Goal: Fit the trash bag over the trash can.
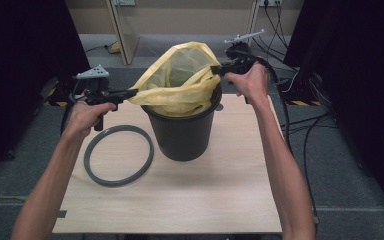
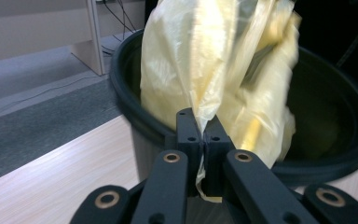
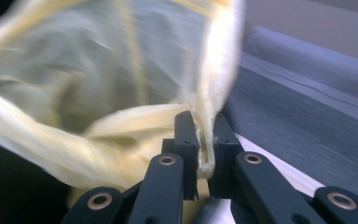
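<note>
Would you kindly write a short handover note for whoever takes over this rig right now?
Left claw: shut on the yellow bag at its left edge.
Right claw: shut on the bag's right edge.
The bag's mouth is stretched open above the black bin; its lower part hangs inside.
The grey ring lies flat on the table, left of the bin.
Left, probably: fold the bag's edge over the rim, then fit the ring.

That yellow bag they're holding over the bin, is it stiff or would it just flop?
Probably floppy: the yellow bag sags and wrinkles between the left gripper and right gripper. Likely very light, being thin enough to see through. It may slip, pinched only at its edge over the bin.
</note>
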Action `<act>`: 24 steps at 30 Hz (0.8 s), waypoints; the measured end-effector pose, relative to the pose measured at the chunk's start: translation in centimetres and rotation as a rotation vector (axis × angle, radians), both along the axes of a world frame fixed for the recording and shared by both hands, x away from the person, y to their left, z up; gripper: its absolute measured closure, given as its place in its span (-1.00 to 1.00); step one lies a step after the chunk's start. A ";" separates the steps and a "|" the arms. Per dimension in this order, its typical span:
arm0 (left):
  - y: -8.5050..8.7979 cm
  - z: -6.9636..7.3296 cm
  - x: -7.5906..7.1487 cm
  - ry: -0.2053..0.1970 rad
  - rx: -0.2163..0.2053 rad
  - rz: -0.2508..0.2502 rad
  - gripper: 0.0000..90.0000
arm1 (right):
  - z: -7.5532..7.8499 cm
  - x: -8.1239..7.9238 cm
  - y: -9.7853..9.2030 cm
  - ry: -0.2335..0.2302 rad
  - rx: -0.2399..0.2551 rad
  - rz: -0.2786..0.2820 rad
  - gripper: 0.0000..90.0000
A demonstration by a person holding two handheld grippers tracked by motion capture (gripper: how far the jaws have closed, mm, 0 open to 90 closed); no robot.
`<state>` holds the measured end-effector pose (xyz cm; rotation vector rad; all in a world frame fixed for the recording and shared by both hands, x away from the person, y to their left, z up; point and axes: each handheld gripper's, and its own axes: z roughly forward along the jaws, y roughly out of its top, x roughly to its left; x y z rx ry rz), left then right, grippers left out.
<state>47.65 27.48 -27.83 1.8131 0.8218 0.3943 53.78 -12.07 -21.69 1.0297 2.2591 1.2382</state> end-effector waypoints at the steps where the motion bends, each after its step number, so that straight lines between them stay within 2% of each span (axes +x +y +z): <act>1: 0.5 -0.1 -0.1 -0.002 0.000 0.007 0.98 | 0.0 0.1 -0.5 0.002 -0.004 -0.021 0.90; 3: 1.2 -0.3 -0.3 0.002 0.004 0.017 0.98 | 0.0 0.5 -1.5 0.002 -0.011 -0.055 0.91; 6: 2.0 -0.9 -0.3 0.010 0.016 0.024 0.98 | -0.1 1.0 -2.8 0.005 -0.059 -0.117 0.91; 9: 2.5 -1.6 -0.1 0.019 0.026 0.031 0.98 | -1.2 1.8 -3.9 0.049 -0.083 -0.152 0.91; 11: 2.6 -2.0 0.2 0.026 0.026 0.034 0.98 | -2.5 2.5 -4.5 0.087 -0.094 -0.161 0.91; 13: 2.5 -2.4 0.4 0.038 0.015 0.029 0.98 | -4.1 3.0 -4.9 0.132 -0.080 -0.146 0.89; 14: 2.4 -2.4 0.4 0.037 0.022 0.025 0.98 | -4.1 3.0 -4.9 0.132 -0.080 -0.146 0.89; 17: 1.9 -2.4 0.1 0.031 0.020 0.013 0.98 | -4.9 3.0 -4.9 0.144 -0.070 -0.140 0.60; 19: 1.5 -2.3 -0.1 0.024 0.023 0.001 0.98 | -4.5 2.6 -4.9 0.155 -0.050 -0.134 0.31; 20: 1.4 -2.2 -0.2 0.018 0.029 0.000 0.98 | -4.0 2.4 -4.9 0.142 -0.042 -0.140 0.27; 21: 1.2 -2.2 -0.4 0.015 0.028 -0.001 0.97 | -2.9 1.7 -5.1 0.119 -0.010 -0.148 0.16; 22: 1.1 -2.1 -0.5 0.013 0.027 -0.004 0.97 | -2.9 1.7 -5.1 0.119 -0.010 -0.148 0.16; 24: 0.8 -2.0 -0.8 0.007 0.033 -0.011 0.97 | -1.8 1.0 -5.1 0.099 0.023 -0.147 0.07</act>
